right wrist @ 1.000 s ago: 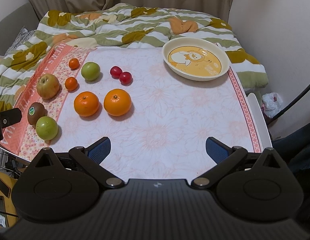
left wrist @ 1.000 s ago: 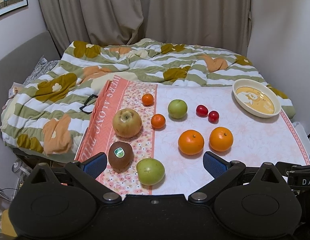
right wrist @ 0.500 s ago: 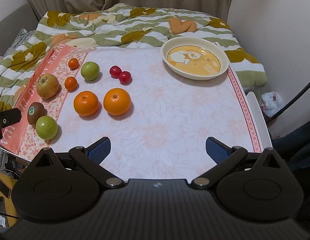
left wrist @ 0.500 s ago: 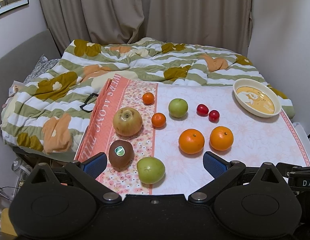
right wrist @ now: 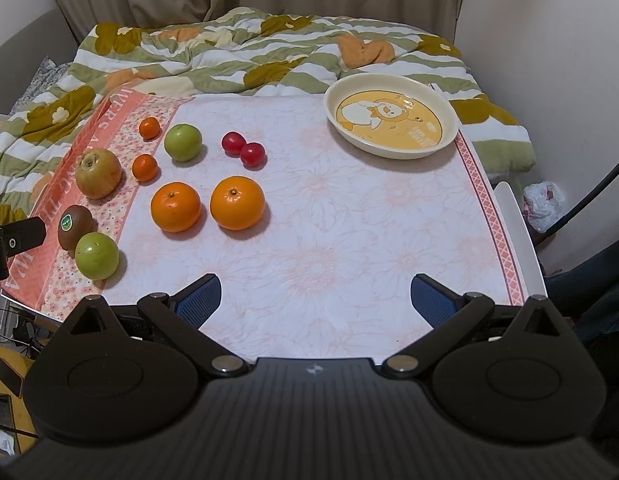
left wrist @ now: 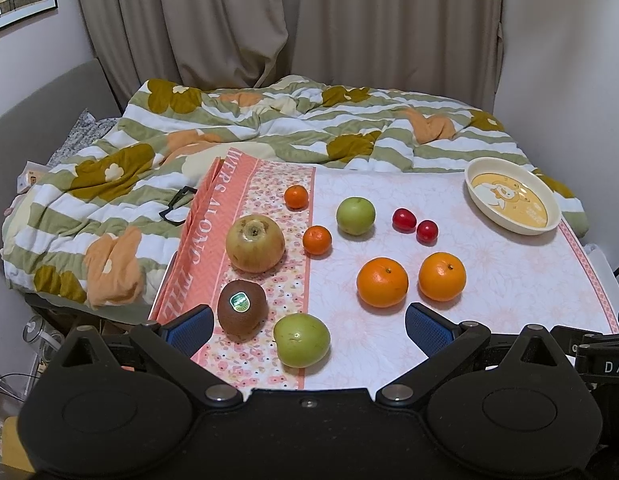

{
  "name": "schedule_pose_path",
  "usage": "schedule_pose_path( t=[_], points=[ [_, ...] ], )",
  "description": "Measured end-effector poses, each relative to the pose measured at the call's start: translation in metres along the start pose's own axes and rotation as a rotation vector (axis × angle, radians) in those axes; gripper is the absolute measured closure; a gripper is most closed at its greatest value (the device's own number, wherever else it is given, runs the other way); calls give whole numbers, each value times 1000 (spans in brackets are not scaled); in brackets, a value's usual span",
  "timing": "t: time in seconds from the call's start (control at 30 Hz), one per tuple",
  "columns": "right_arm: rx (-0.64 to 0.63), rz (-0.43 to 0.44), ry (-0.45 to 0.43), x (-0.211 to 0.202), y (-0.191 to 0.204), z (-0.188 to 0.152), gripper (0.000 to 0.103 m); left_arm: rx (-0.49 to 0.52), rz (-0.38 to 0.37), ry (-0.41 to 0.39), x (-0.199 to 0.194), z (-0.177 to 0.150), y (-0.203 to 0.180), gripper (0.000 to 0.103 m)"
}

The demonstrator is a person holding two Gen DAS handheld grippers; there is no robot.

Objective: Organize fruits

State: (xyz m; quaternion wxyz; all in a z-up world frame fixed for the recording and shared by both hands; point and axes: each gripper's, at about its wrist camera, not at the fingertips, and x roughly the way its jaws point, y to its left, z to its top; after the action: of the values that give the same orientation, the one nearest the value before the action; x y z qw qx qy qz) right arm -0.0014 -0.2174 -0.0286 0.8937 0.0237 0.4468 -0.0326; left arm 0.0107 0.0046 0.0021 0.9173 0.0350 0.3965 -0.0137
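Ten fruits sit on the table (right wrist: 349,240), none in the dish (right wrist: 391,152) at the far right corner yet. My left gripper (left wrist: 307,326) has crept a touch nearer over the last second, fingers spread wide and empty, with the kiwi (left wrist: 242,309) and the near green apple (left wrist: 302,340) now right between them. My right gripper (right wrist: 315,300) has barely shifted, hanging spread and empty over bare cloth, oranges (right wrist: 237,202) well ahead. Nothing on the table has moved, so I'd say we're at the very start, lining up a first pick, likely kiwi or apple.
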Motion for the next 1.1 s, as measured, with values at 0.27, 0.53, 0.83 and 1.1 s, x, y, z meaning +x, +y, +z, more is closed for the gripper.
schedule_pose_path(
  t=[0.27,0.53,0.83,1.1],
  points=[
    [6,0,-1,-2,1,1,0,1,-1,-1,0,1,0,0],
    [13,-3,-5,-6,2,1,0,13,-10,1,0,3,0,0],
    [-12,37,-2,-6,10,6,0,21,-12,-6,-1,7,4,0],
    [-112,111,-7,30,10,14,0,-2,27,29,27,-6,-1,0]
  ],
)
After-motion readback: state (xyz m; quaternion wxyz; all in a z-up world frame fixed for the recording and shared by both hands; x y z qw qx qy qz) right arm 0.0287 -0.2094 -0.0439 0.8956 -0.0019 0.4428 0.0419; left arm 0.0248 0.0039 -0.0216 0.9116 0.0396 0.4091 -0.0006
